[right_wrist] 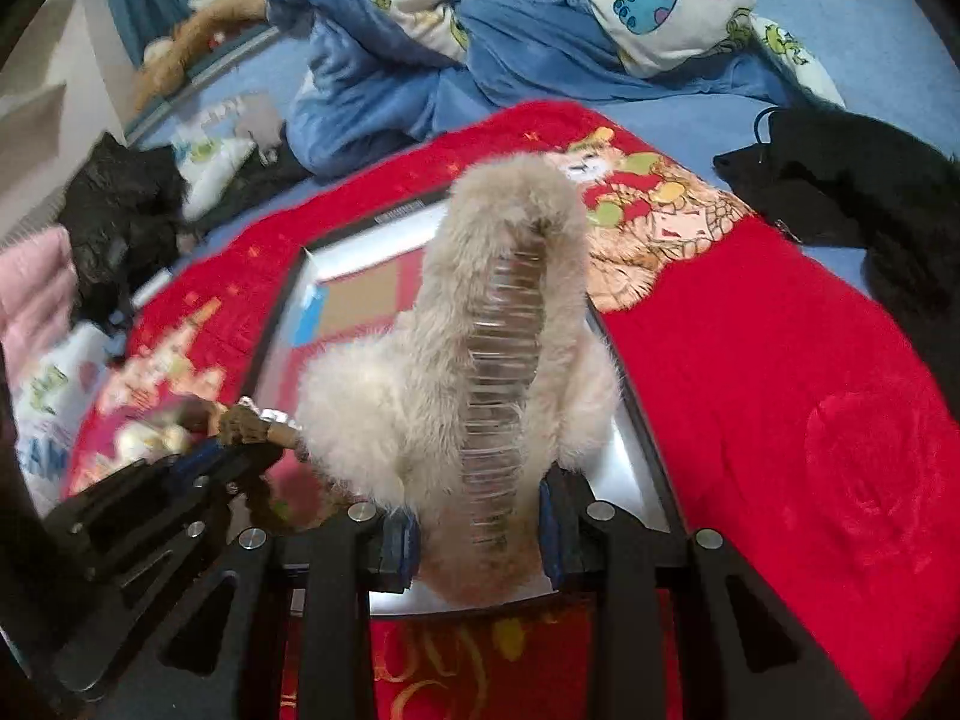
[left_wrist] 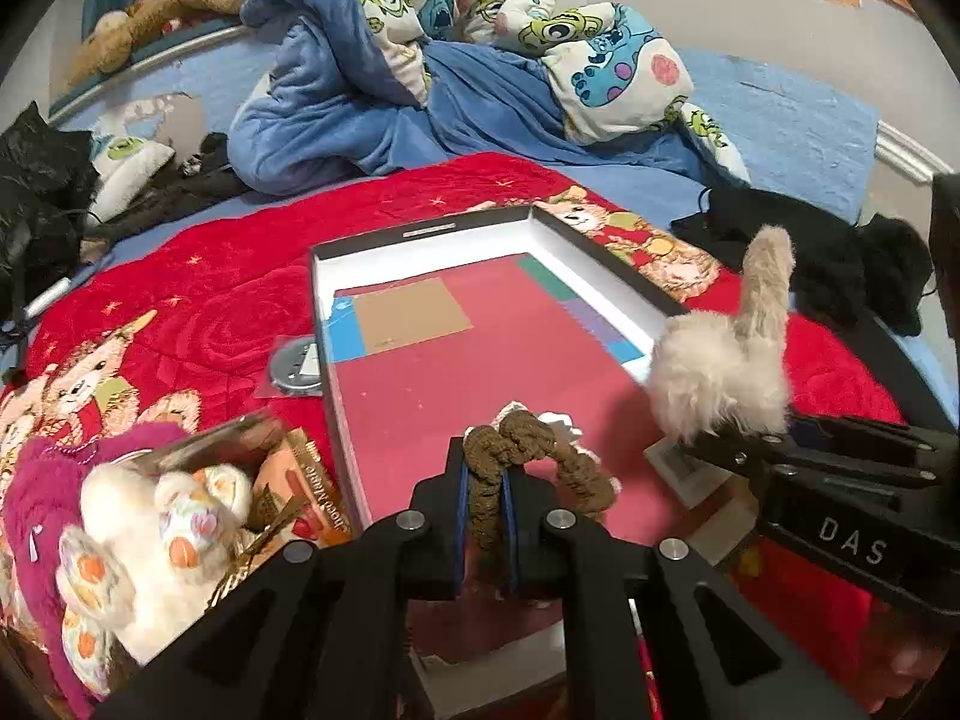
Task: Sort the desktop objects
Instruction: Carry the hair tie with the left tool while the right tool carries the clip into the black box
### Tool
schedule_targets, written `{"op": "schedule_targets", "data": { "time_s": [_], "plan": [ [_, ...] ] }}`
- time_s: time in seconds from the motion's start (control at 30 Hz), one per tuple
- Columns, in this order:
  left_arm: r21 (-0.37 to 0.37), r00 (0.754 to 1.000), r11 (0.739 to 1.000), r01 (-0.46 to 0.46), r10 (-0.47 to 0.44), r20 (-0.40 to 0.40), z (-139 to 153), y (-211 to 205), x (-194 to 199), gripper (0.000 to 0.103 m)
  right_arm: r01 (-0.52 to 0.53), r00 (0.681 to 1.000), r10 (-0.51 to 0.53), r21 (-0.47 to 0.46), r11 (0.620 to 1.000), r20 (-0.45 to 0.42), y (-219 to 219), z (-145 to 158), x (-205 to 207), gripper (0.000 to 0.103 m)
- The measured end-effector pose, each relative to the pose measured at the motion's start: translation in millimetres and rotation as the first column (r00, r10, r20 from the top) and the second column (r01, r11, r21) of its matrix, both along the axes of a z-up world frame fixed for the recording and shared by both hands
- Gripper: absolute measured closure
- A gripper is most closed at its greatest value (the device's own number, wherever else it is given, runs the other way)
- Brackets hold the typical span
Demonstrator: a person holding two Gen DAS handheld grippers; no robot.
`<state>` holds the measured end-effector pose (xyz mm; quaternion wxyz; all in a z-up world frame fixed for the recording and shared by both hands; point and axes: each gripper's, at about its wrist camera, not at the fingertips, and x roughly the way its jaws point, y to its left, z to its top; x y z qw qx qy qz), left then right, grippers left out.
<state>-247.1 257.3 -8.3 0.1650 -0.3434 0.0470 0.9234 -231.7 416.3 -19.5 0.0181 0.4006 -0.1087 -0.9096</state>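
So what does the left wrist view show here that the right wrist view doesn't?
Left wrist only: a round metal disc beside the box, and a white plush toy on the pink fluff. Right wrist only: the hair clip's comb teeth. Both: the open box, the left hand-held gripper shut on a brown scrunchie, and the right hand-held gripper shut on the hair clip.

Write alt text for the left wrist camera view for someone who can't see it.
The left gripper pinches a brown knitted scrunchie over a shallow open box on a red blanket. At right, the right gripper holds a fluffy cream hair clip.
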Motion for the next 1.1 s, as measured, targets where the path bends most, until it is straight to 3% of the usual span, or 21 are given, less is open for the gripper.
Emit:
{"op": "schedule_targets", "data": {
  "time_s": [0.2,0.57,0.77,0.97,1.1],
  "plan": [
    [0.016,1.000,1.000,0.008,-0.008,0.001,-4.4,-0.2,2.7,0.093,-0.022,0.999,0.021,0.027,0.999,0.041,-12.3,-11.3,-5.0,0.072],
    [-0.026,1.000,0.999,-0.023,0.022,-0.016,-12.3,4.6,5.7,0.093,0.015,0.997,-0.028,0.189,0.982,0.066,-25.6,-21.9,-15.3,0.072],
    [-0.031,0.999,0.999,-0.027,0.026,-0.020,-12.4,5.3,6.3,0.093,0.018,0.998,-0.028,0.187,0.982,0.055,-23.9,-21.7,-14.5,0.072],
    [-0.028,0.999,0.999,-0.031,0.031,-0.016,-12.6,5.4,6.7,0.093,-0.031,0.999,0.027,0.106,0.994,0.040,-26.0,-16.9,-10.4,0.072],
    [-0.027,0.999,0.999,-0.032,0.031,-0.015,-12.5,5.6,7.2,0.093,-0.027,0.999,0.021,0.123,0.992,0.046,-30.4,-18.3,-11.2,0.072]
  ]
}}
